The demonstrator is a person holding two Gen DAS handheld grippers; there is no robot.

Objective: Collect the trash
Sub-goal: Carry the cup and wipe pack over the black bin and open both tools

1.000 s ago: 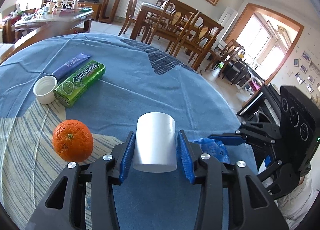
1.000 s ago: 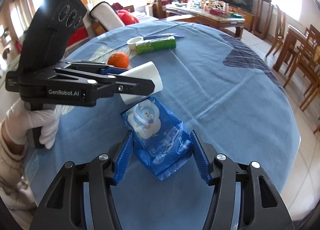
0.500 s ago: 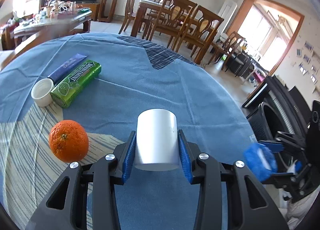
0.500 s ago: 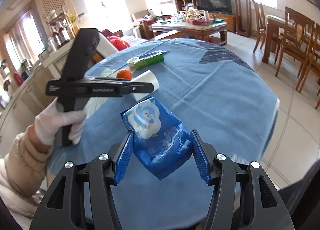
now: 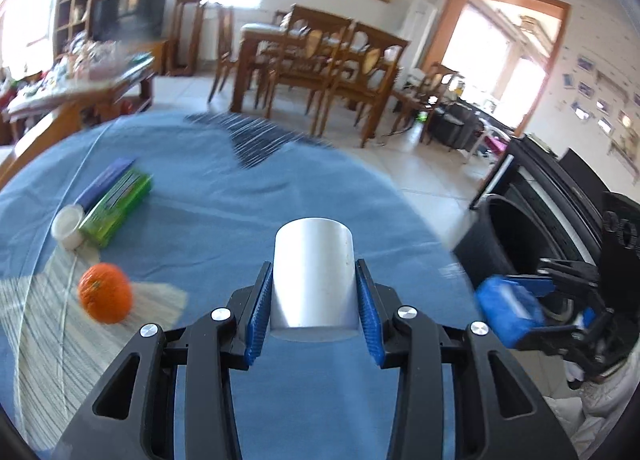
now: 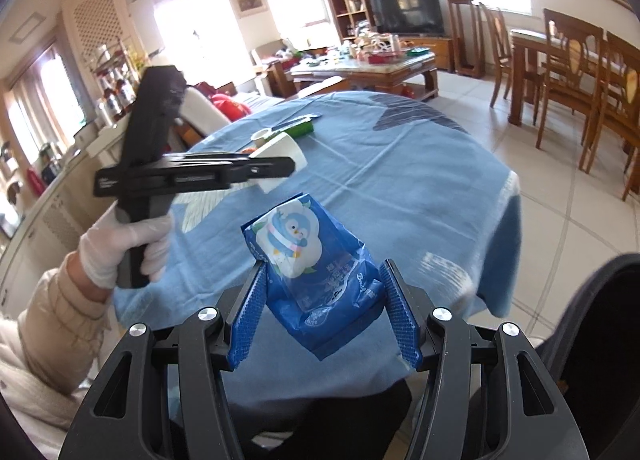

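Observation:
My left gripper is shut on a white paper cup, held lying between the blue pads above the blue tablecloth. My right gripper is shut on a crumpled blue wet-wipe packet with a penguin picture, lifted past the table's edge. In the left wrist view the packet hangs beside the rim of a black bin at the right. In the right wrist view a white-gloved hand holds the left gripper with the cup over the table.
On the table lie an orange, a small white cap, a green gum box and a purple packet. Dining chairs and a coffee table stand beyond. A dark bin wall fills the lower right.
Both grippers rose and swung away from the table toward the black bin, each keeping its hold. The bin came into view at the right of the left wrist view.

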